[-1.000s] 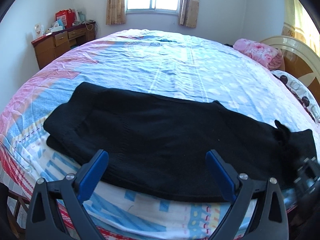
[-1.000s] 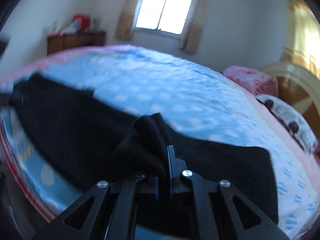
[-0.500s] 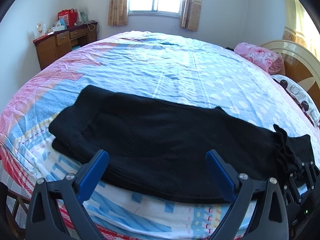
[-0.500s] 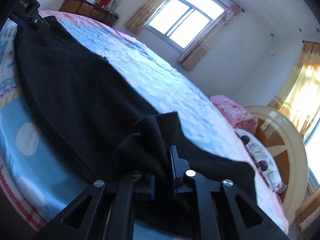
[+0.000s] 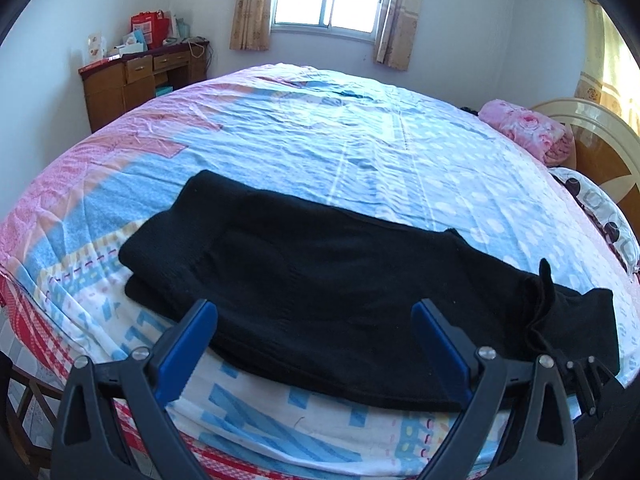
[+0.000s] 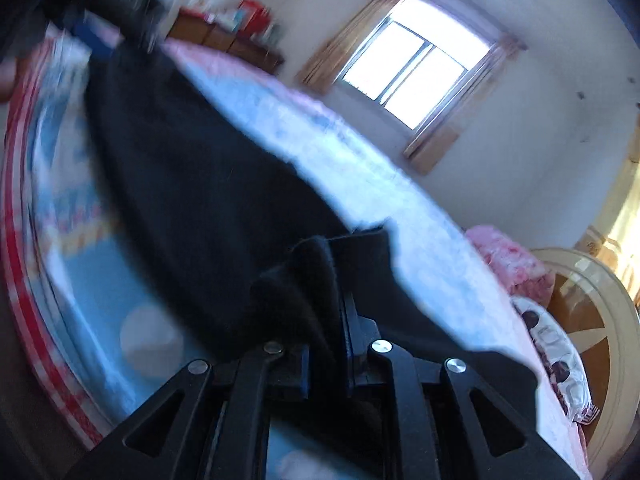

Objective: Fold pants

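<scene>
Black pants (image 5: 320, 292) lie folded lengthwise across the near part of the bed (image 5: 360, 152), waist end at the left. My left gripper (image 5: 316, 320) hovers open over the pants' near edge, its blue pads wide apart with nothing pinched. At the pants' right end, my right gripper (image 5: 584, 376) shows low at the frame's right. In the right wrist view that gripper (image 6: 332, 304) is shut on a bunched fold of the pants (image 6: 180, 168), the cloth standing up between the narrow jaws. That view is tilted and blurred.
The bed's near edge runs just under both grippers. A folded pink blanket (image 5: 524, 128), a spotted pillow (image 5: 600, 216) and the headboard (image 5: 600, 140) are at the right. A wooden dresser (image 5: 132, 80) stands by the far left wall.
My right gripper has rolled and sunk toward the bed, still pinching the pants' end, and has come further into the left wrist view. The left gripper has stayed nearly still and open.
</scene>
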Demonstrator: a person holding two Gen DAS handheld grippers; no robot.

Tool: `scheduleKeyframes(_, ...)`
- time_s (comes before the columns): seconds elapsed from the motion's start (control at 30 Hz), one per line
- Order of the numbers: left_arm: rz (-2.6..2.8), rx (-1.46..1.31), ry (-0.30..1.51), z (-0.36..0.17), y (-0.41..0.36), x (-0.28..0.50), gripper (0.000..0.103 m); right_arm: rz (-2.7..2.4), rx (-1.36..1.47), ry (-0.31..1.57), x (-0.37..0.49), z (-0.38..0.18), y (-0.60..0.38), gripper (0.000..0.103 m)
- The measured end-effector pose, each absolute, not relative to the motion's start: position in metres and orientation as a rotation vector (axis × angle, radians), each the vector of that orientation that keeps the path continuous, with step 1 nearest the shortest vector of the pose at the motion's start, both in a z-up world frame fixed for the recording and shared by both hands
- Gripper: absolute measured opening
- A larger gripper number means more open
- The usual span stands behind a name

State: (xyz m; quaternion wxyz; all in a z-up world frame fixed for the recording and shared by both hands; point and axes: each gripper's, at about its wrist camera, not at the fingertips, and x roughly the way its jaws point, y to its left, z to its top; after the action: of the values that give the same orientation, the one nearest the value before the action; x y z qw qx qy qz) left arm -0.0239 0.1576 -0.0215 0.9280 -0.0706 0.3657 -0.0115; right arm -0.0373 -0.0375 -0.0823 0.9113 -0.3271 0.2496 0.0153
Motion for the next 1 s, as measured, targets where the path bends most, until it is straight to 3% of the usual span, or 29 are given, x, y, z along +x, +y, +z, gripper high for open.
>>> scheduleKeyframes(0.03,-0.021,-0.145,0.747,-0.022,0.158,-0.025,0.100,0.022,-0.698,0.490,-0.040,-0.084,-0.035,0.015)
scheduleKeyframes(0.17,-0.020,-0.166,0.750,-0.022,0.163,-0.024,0.100,0.053,-0.702,0.470,-0.052,-0.074,-0.031,0.036)
scheduleKeyframes(0.2,-0.021,-0.166,0.750,-0.022,0.163,-0.024,0.100,0.095,-0.642,0.475,-0.055,-0.068,-0.034,0.052)
scheduleKeyframes(0.27,-0.021,-0.159,0.747,-0.022,0.163,-0.025,0.100,0.177,-0.535,0.468,-0.061,-0.055,-0.038,0.072)
scheduleKeyframes(0.43,-0.054,-0.133,0.722,-0.014,0.156,-0.029,0.100,0.367,-0.239,0.457,-0.075,-0.006,-0.063,0.073)
scheduleKeyframes(0.63,-0.280,-0.037,0.675,0.010,0.102,-0.040,0.100,-0.019,-0.015,0.414,-0.076,0.048,-0.183,0.073)
scheduleKeyframes(0.8,-0.507,0.068,0.664,0.028,0.016,-0.037,0.100,-0.274,-0.024,0.563,-0.044,0.034,-0.255,0.073)
scheduleKeyframes(1.0,-0.518,0.072,0.762,0.012,-0.058,-0.001,0.100,-0.358,0.060,0.727,-0.024,-0.014,-0.286,0.073)
